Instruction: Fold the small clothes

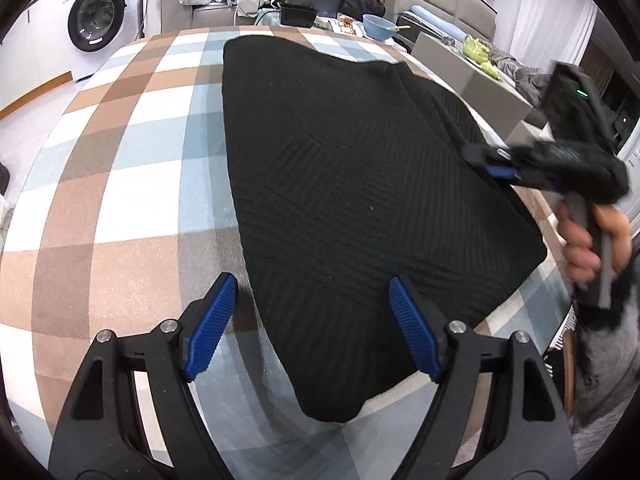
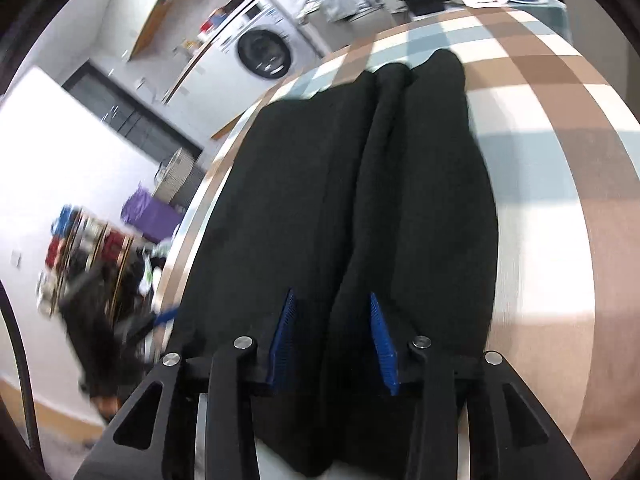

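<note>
A black ribbed knit garment [image 1: 340, 184] lies spread flat on the checked tablecloth [image 1: 132, 152]. My left gripper [image 1: 314, 284] is open, hovering just above the garment's near left edge, holding nothing. My right gripper [image 1: 494, 162] shows in the left wrist view at the garment's right edge, blurred by motion. In the right wrist view the garment [image 2: 432, 184] runs lengthwise away with a raised fold down its middle. The right gripper [image 2: 332, 312] has its jaws partly apart, straddling that fold at the near edge.
The round table's edge [image 2: 208, 184] falls away left of the garment in the right wrist view. A blue bowl [image 1: 378, 26], black trays and papers sit at the far side. A washing machine [image 1: 98, 16] and a sofa with clothes stand beyond.
</note>
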`<state>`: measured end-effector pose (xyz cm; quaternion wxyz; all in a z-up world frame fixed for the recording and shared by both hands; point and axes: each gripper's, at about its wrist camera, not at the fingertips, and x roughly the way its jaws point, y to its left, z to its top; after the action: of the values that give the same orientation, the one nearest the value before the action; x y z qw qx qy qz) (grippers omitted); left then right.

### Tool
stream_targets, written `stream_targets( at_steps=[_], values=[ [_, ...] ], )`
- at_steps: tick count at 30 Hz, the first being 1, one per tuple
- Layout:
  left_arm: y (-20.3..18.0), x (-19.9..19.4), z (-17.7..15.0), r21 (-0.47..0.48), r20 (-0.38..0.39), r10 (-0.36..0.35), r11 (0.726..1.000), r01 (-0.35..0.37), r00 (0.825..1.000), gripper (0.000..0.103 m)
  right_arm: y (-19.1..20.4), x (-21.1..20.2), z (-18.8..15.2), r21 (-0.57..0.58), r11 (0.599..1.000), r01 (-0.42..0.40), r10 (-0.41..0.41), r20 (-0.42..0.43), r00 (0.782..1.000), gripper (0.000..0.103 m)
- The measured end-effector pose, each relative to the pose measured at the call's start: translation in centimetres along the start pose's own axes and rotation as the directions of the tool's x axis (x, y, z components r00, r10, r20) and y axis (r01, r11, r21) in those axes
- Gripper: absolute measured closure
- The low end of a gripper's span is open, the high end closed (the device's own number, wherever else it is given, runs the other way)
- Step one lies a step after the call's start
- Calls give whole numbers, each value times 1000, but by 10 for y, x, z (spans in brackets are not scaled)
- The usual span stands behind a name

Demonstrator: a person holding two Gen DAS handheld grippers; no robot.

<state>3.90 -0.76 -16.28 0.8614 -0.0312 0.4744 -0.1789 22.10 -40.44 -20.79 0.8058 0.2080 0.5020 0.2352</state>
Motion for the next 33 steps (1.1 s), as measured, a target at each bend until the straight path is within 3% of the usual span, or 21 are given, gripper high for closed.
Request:
stream_targets(
  at_steps=[3,5,8,11,13,15,19,21,26,33],
  values=[
    [4,-4,8,-20,25,17,1000,-17,1000,27,-4,15,24,36,999,40,-41,30,999,74],
    [8,-7,15,-38,43,20,999,-18,999,27,-1,22,37,13,997,80,-81,35,996,94],
    [15,-8,27,-74,57,21,997,-17,998,27,15,15,49,-68,994,90,-84,89,992,97],
    [19,-9,39,-88,76,3,996,4,997,27,39,-25,44,-168,980,104,-65,226,972,97],
    [18,-5,43,-90,74,-4,996,11,997,27,41,-41,38,-182,968,175,-121,274,954,97],
    [16,2,46,-91,64,-11,996,17,998,27,28,-38,34,-157,952,261,-213,271,939,96],
    [10,12,48,-80,48,-19,997,23,999,27,-11,-14,33,-61,965,256,-245,150,958,92],
    [9,17,48,-78,39,-15,997,18,999,27,-17,-16,31,-39,980,193,-187,134,973,88],
    [12,28,51,-80,24,-15,997,17,1000,27,-23,-19,33,-17,985,173,-169,135,976,84],
    [14,34,57,-85,23,-5,996,7,1000,27,-28,-1,65,41,991,130,-135,137,981,85]
  ],
)
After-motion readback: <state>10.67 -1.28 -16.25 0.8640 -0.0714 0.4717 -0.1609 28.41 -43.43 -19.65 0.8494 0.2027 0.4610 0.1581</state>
